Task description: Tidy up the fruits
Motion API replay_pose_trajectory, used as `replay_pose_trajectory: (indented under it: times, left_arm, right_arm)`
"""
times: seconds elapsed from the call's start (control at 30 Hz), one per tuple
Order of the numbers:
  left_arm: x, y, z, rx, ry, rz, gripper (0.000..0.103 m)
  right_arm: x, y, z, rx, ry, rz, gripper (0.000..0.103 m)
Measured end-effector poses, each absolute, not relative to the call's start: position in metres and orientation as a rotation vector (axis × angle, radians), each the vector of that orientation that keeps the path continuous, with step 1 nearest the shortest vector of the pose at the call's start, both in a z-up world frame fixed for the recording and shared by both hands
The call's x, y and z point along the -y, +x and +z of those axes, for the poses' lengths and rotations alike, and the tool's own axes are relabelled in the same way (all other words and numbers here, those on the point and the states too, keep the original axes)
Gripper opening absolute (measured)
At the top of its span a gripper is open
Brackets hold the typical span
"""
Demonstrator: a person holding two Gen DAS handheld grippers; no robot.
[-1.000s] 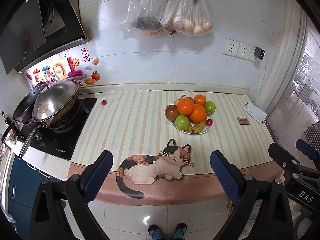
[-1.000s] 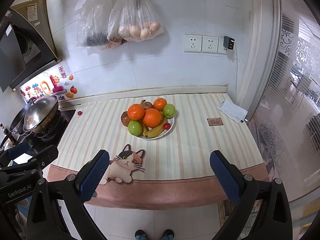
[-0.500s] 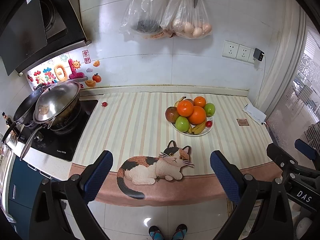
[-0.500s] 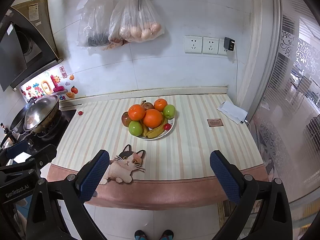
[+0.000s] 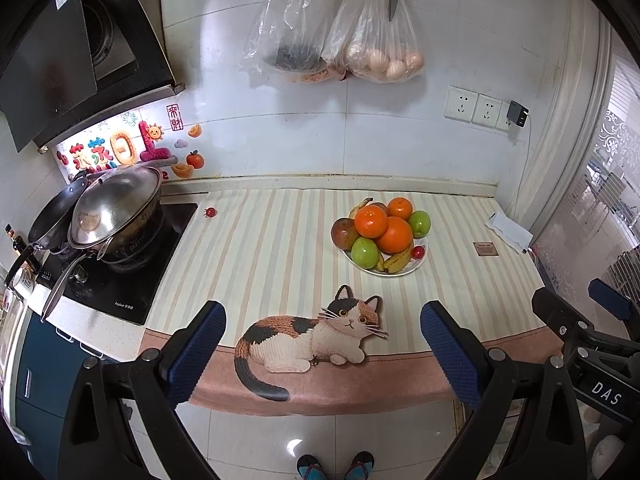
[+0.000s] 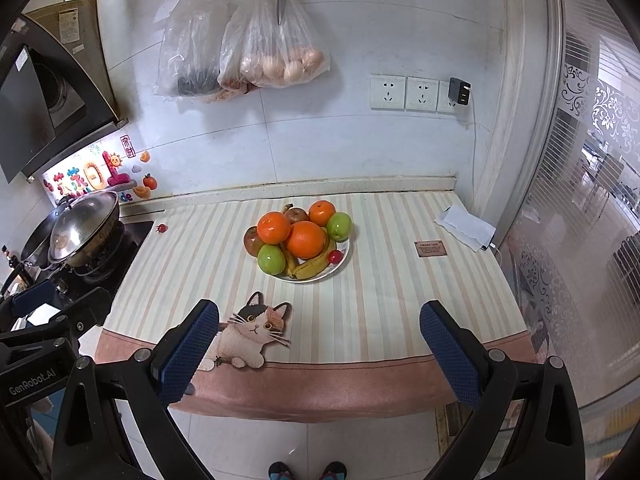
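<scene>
A white plate (image 5: 408,271) on the striped counter mat holds piled fruit: oranges (image 5: 394,234), green apples (image 5: 365,252), a red-green apple (image 5: 344,233), bananas (image 5: 396,262) and a small red fruit (image 5: 418,252). The pile also shows in the right wrist view (image 6: 305,239). One small red fruit (image 5: 210,212) lies alone near the stove. My left gripper (image 5: 320,346) is open and empty, held off the counter's front edge. My right gripper (image 6: 318,346) is open and empty, also in front of the counter.
A stove with a lidded wok (image 5: 112,210) stands at the left. A cat picture (image 5: 312,338) is printed on the mat's front. A folded paper (image 5: 510,232) and a small brown card (image 5: 485,249) lie at the right. Plastic bags (image 5: 340,40) and scissors hang on the wall.
Both views have shifted slightly: the fruit plate sits a little higher in the frame. Both grippers stay open.
</scene>
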State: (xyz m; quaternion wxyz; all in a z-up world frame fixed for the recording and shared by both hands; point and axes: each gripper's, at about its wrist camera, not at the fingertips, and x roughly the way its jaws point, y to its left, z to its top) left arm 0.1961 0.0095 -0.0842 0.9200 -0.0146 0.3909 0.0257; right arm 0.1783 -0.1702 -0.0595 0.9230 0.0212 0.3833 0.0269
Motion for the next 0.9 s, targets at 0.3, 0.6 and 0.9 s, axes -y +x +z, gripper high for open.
replay_pose_trajectory:
  times: [0.3, 0.6, 0.9]
  left_arm:
    - [-0.0094, 0.1958, -0.0851, -0.801, -0.031, 0.053, 0.1]
    - [-0.0073, 0.1958, -0.0836, -0.797, -0.032, 0.058, 0.1]
    - [-0.0078, 0.1944, -0.0827, -0.794, -0.03, 0.06, 0.1]
  right_arm:
    - [0.1702, 0.1795, -0.0583, -0.783, 0.043, 0.056, 0.102]
    - [0.1682, 0.181, -0.055, -0.777, 0.046, 0.057, 0.102]
    - [0.1667, 0.1784, -0.0549, -0.775, 0.05, 0.056, 0.102]
